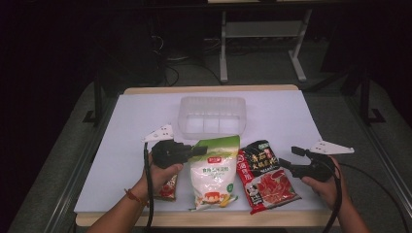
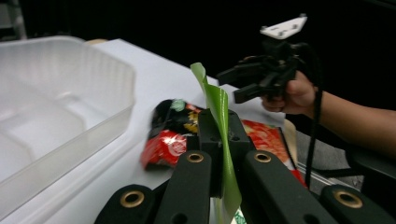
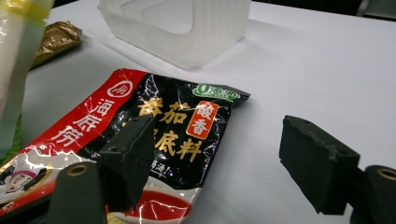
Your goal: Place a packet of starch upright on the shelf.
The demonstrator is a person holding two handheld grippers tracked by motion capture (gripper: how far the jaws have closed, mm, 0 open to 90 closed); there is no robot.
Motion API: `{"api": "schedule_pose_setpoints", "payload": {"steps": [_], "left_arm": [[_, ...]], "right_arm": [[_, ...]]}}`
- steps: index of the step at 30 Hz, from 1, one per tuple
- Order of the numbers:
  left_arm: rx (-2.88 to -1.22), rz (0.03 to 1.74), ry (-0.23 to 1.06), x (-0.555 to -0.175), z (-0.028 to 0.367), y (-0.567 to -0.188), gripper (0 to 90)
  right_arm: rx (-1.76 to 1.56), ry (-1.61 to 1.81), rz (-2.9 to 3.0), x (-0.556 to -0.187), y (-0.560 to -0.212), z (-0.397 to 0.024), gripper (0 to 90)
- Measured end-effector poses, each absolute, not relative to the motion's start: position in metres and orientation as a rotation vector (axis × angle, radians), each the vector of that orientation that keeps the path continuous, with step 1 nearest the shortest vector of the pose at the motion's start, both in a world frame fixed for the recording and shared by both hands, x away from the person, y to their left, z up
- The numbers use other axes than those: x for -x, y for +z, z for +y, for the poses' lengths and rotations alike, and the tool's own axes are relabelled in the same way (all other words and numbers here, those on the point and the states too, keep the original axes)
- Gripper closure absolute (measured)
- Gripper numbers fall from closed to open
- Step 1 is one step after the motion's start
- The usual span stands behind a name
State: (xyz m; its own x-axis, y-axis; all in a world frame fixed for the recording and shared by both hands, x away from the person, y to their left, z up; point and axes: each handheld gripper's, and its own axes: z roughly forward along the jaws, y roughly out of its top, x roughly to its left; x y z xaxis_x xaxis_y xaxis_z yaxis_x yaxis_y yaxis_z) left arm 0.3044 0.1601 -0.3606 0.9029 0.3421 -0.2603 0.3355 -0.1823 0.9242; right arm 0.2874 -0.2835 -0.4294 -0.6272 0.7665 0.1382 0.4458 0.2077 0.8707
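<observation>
The left gripper (image 1: pixel 201 151) has its jaws pressed together on the green top edge of the white and green bag (image 1: pixel 214 173), which lies on the white table (image 1: pixel 141 116) with its bottom end toward the person. In the left gripper view the thin green edge (image 2: pixel 218 116) stands upright, pinched between the two black jaws. Just right of this bag lies the red and black sauce packet (image 1: pixel 266 175), flat on the table, and a small packet (image 1: pixel 168 187) sits partly under the left hand (image 1: pixel 160 175). A clear plastic tub (image 1: pixel 212 115) stands just behind the bags, near the middle of the table. The right gripper (image 1: pixel 290 158) is held at the right edge of the sauce packet with its jaws wide apart and nothing between them; in the right gripper view one jaw hangs over the sauce packet (image 3: pixel 154 130) and the other over bare table.
</observation>
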Motion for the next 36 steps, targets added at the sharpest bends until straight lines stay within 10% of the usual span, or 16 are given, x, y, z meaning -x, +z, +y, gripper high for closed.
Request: {"api": "schedule_pose_setpoints", "payload": {"steps": [36], "left_arm": [[-1.619, 0.448, 0.178, -0.28, 0.182, -0.307, 90.0]], "right_arm": [[-1.165, 1.384, 2.103, -0.287, -0.427, -0.291, 25.9]]}}
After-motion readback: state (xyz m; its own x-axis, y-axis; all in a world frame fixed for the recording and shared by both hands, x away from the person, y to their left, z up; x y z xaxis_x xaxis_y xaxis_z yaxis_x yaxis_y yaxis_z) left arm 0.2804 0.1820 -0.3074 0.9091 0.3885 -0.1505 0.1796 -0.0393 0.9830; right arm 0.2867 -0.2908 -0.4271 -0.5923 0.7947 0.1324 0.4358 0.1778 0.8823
